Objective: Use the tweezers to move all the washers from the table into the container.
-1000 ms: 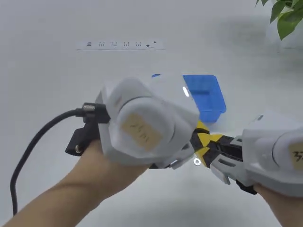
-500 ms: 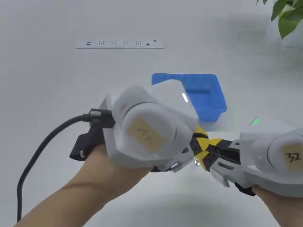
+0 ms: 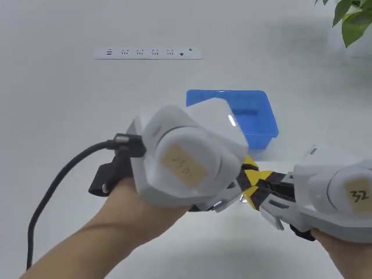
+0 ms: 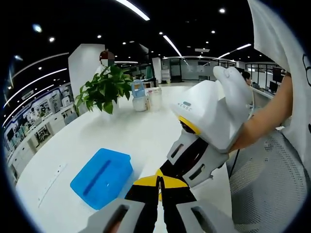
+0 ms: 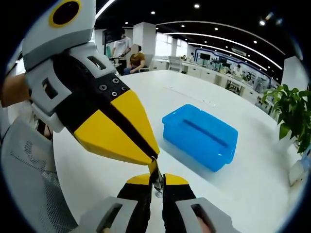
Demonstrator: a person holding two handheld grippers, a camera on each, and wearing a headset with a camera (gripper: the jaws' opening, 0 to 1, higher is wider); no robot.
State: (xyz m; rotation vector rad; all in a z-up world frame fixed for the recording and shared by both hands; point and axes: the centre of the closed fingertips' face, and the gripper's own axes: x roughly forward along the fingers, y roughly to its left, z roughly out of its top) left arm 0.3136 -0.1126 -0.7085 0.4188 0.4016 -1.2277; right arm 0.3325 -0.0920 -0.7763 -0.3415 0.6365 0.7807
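— Left gripper (image 4: 159, 180) first: apart or together?
— Together. Jaws pressed flat, no gap between the yellow pads in the left gripper view. Held in a hand (image 3: 133, 212) at the middle of the head view, with a black cable (image 3: 58, 174) trailing off to its left.
— And at its tip?
— Slim metal tweezers (image 5: 155, 167), reaching from the point of those jaws straight into the slit of the right gripper (image 5: 156, 180). Cannot tell whether clamped by the left jaws or merely touched there.
— Right gripper, then?
— Nose to nose with the left one, just to its right. Jaws closed onto the tweezers, only a sliver apart.
— Container?
— Blue container (image 3: 261, 139) on the white bench (image 3: 58, 104), beyond both grippers, near but not touching. Left of the jaws in the left gripper view; right of and past the jaws in the right gripper view. Contents not readable.
— Anything farther off?
— White power strip (image 3: 148, 53) well beyond the left gripper, then a green plant (image 3: 351, 20) far beyond the right one.
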